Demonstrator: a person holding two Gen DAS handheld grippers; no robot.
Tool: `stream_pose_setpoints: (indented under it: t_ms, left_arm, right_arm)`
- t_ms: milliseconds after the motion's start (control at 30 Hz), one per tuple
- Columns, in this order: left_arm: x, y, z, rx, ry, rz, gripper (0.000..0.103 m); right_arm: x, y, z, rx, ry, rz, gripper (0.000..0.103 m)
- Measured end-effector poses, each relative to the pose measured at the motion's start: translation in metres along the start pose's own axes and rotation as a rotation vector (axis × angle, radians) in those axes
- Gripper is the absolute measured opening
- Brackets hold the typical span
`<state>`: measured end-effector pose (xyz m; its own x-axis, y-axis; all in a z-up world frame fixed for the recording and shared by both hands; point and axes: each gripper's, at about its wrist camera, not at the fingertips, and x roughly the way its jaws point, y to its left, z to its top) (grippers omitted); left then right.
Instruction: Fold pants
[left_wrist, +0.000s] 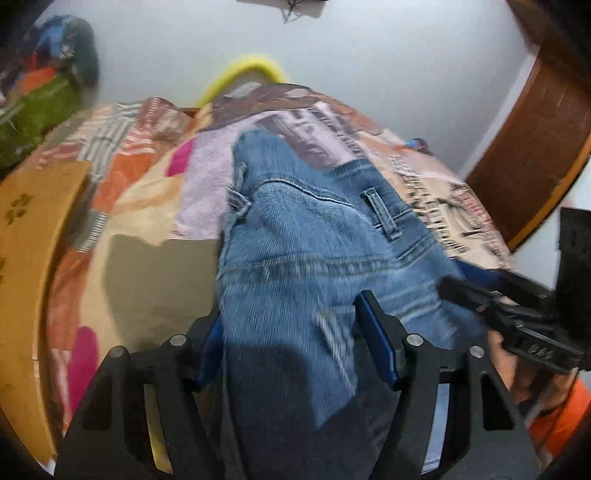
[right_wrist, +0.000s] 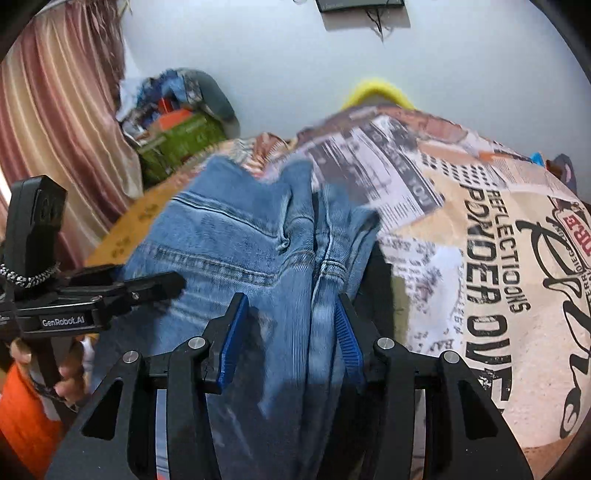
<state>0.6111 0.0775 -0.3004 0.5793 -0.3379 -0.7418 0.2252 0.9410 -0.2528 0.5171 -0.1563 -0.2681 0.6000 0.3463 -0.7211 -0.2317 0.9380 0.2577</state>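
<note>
A pair of light blue jeans (left_wrist: 303, 236) hangs bunched above a bed, its far end trailing onto the printed blanket (left_wrist: 155, 206). My left gripper (left_wrist: 291, 332) is shut on a thick fold of denim that fills the gap between its blue pads (left_wrist: 376, 343). The right gripper (left_wrist: 465, 291) shows at the right of that view, clamped on the same edge of cloth. In the right wrist view the jeans (right_wrist: 229, 236) run between the pads of my right gripper (right_wrist: 290, 325), which is shut on a seam fold. The left gripper (right_wrist: 147, 286) bites the denim beside it.
The blanket (right_wrist: 461, 258) covers the whole bed. A wooden board (left_wrist: 29, 258) borders its left side, and a brown wooden door (left_wrist: 535, 147) stands at the right. A pile of bags and clothes (right_wrist: 177, 125) sits by a striped curtain (right_wrist: 55, 129). A hand (right_wrist: 70, 384) with an orange sleeve holds the left gripper.
</note>
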Motion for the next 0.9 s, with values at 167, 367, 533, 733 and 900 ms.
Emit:
stream_pose_setpoints:
  t_ms: [167, 367, 533, 733, 900]
  left_arm:
    - [-0.022, -0.002, -0.002, 0.004, -0.030, 0.020, 0.066]
    - [-0.070, -0.032, -0.002, 0.084, -0.119, 0.146, 0.066]
    - [-0.130, -0.064, -0.014, 0.113, -0.199, 0.197, 0.066]
    - [-0.219, -0.104, -0.029, 0.103, -0.317, 0.195, 0.066]
    - [-0.295, -0.146, -0.054, 0.141, -0.396, 0.169, 0.066]
  right_arm:
    - [-0.016, -0.008, -0.010, 0.000, -0.008, -0.025, 0.044]
    - [-0.057, -0.004, -0.012, -0.010, -0.067, -0.026, 0.044]
    - [-0.103, 0.016, -0.009, -0.053, -0.143, -0.008, 0.044]
    - [-0.192, 0.056, -0.015, -0.096, -0.264, 0.019, 0.044]
    - [-0.269, 0.090, -0.032, -0.129, -0.368, 0.027, 0.044]
